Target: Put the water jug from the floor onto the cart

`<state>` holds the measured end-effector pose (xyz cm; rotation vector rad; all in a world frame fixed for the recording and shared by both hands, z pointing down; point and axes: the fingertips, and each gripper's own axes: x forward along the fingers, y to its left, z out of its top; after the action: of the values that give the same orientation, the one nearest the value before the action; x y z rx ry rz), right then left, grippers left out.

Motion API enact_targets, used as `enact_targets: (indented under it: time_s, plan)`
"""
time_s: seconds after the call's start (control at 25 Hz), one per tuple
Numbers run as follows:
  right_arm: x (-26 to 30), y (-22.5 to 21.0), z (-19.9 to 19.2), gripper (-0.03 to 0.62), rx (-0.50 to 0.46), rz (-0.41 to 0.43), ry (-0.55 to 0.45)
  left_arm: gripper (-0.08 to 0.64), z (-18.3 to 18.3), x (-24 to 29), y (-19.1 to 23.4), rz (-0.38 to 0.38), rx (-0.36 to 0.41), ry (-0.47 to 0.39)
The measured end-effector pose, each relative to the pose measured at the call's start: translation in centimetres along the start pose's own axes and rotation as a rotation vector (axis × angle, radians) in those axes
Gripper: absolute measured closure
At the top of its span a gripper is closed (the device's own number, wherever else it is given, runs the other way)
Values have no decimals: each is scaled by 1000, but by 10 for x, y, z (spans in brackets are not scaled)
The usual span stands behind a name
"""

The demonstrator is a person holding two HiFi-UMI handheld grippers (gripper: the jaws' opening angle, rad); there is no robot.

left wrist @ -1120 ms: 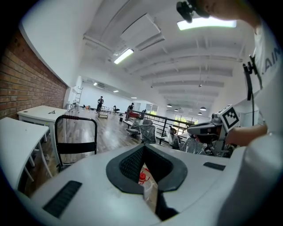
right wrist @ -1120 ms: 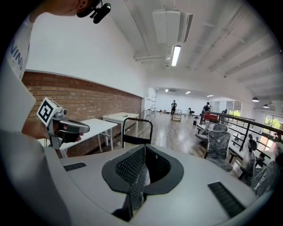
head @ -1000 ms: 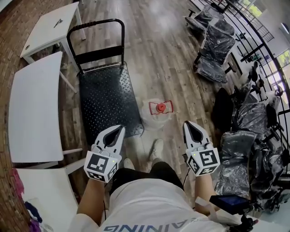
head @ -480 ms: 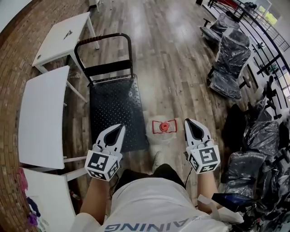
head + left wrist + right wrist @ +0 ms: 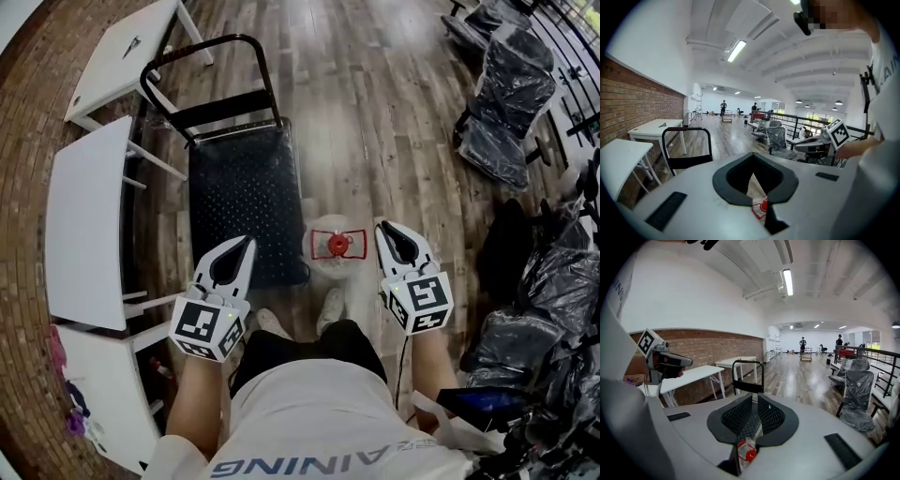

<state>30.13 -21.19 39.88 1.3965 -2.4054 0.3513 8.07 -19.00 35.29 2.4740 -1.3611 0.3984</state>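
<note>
Plainly, the real work of the task has not started. The translucent white plastic water jug with a red cap and red carry handle (image 5: 335, 247) stands upright on the wood-plank floor (image 5: 375, 112), just beside the near right corner of the black flat platform cart with a studded metal deck (image 5: 246, 183). The deck is bare, and the cart's black tubular push handle (image 5: 208, 54) rises at its far end.

Neither gripper touches the jug. The left gripper (image 5: 247, 242) hangs over the cart's near edge with its jaws together and nothing between them. The right gripper (image 5: 382, 227) hangs just to the right of the jug, its jaws likewise closed and empty. Each gripper view shows the jug only as a sliver past the closed jaws.

By my reading, every step is still ahead: opening a gripper, taking the red handle, lifting the jug clear, carrying it left over the deck and setting it down upright.
</note>
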Motion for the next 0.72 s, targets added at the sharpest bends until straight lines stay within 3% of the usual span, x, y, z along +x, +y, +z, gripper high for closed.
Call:
enact_targets:
  time_s: [0.28, 0.4, 0.56, 0.72]
  plan:
    - [47, -6, -52, 489, 21, -5, 105, 560, -40, 15, 11, -25, -34, 73]
    - [76, 1, -98, 443, 33, 25, 197, 560, -65, 16, 18, -24, -45, 120]
    - [123, 9, -171, 313, 1, 91, 349, 560, -93, 15, 27, -13, -63, 168]
    - [158, 10, -219, 296, -7, 87, 415, 560, -117, 17, 49, 34, -79, 190]
